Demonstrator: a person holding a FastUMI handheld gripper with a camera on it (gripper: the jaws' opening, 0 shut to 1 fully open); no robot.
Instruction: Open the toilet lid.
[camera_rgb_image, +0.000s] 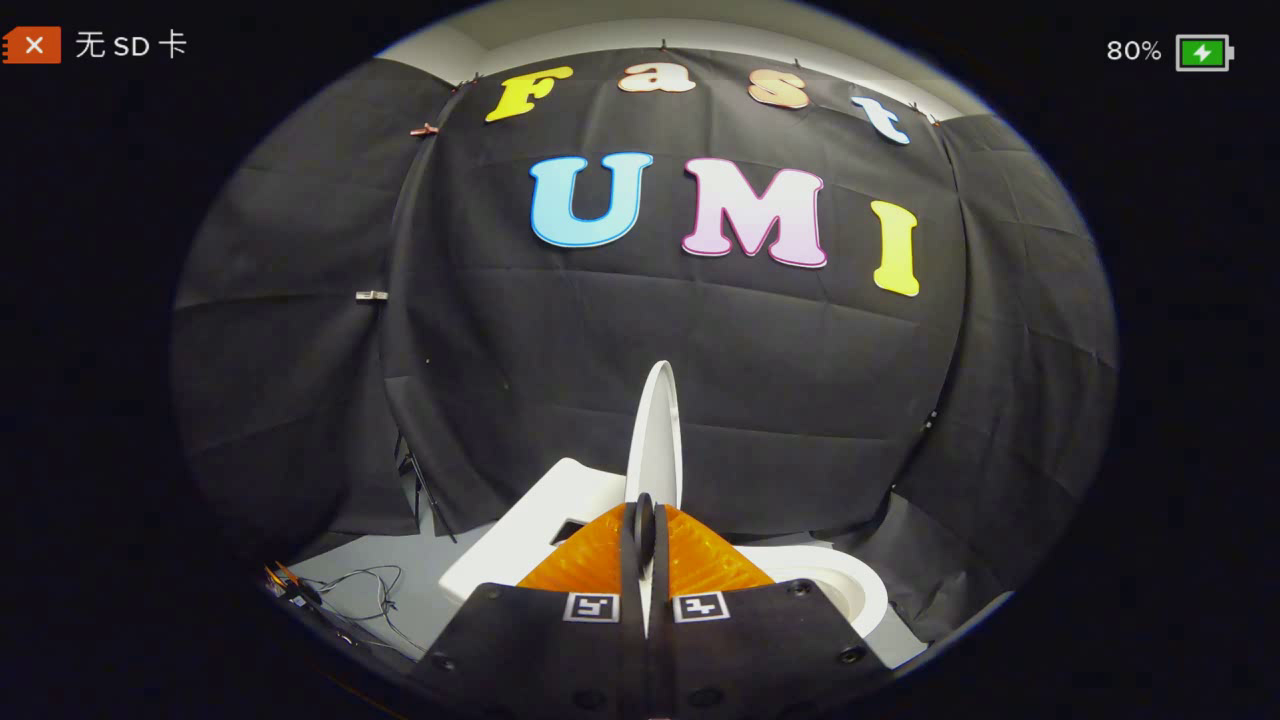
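The white toilet lid (655, 430) stands raised and nearly upright, seen edge-on, rising from between my fingers. My gripper (645, 525) is shut on the lid's edge, one finger against each face, with a thin white strip of lid showing between them. To the right of the fingers lies the white toilet seat and bowl rim (850, 590), uncovered. To the left of the lid sits the white tank (540, 530), partly hidden behind my fingers.
Black cloth walls close in the booth behind and on both sides of the toilet. Thin cables (375, 590) lie on the grey floor (400, 570) left of the tank. A dark stand leg (425, 490) leans by the left wall.
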